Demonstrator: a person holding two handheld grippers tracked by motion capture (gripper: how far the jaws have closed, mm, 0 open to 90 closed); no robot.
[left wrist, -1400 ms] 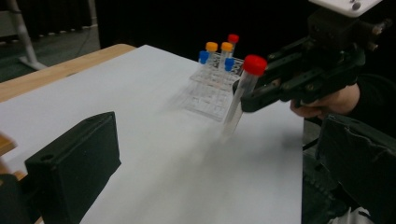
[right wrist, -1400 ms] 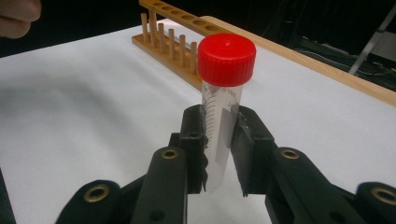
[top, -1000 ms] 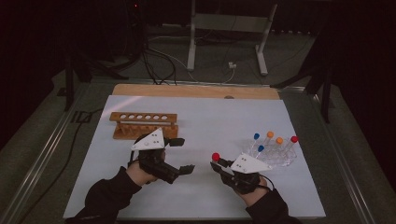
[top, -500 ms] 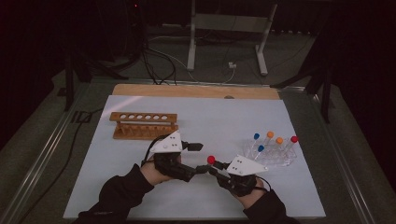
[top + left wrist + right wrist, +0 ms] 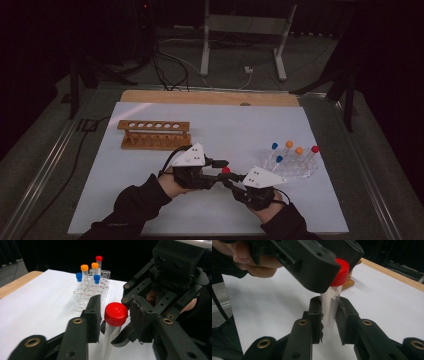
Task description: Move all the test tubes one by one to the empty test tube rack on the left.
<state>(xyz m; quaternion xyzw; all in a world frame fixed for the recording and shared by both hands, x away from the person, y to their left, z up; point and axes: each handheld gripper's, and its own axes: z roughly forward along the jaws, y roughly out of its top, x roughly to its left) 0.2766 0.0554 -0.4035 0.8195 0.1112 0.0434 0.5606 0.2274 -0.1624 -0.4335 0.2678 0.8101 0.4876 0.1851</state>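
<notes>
My right gripper [image 5: 329,315] is shut on the clear body of a red-capped tube [image 5: 332,302] and holds it upright above the white mat [image 5: 250,125]. My left gripper [image 5: 113,315] has come in from the left, and its jaws have just been closing on either side of the red cap [image 5: 116,313]. A narrow gap still shows on each side of the cap. In the high view the two grippers meet at the cap [image 5: 226,170] near the mat's front middle.
A clear rack [image 5: 292,162] with several blue-, orange- and red-capped tubes stands to the right of the grippers. A wooden tube rack [image 5: 154,134] with vacant holes stands at the back left. A wooden board [image 5: 210,97] lines the mat's far edge.
The left gripper moved right, up to the right gripper, and its jaws narrowed around the red cap. The right gripper stayed in place with the tube.
</notes>
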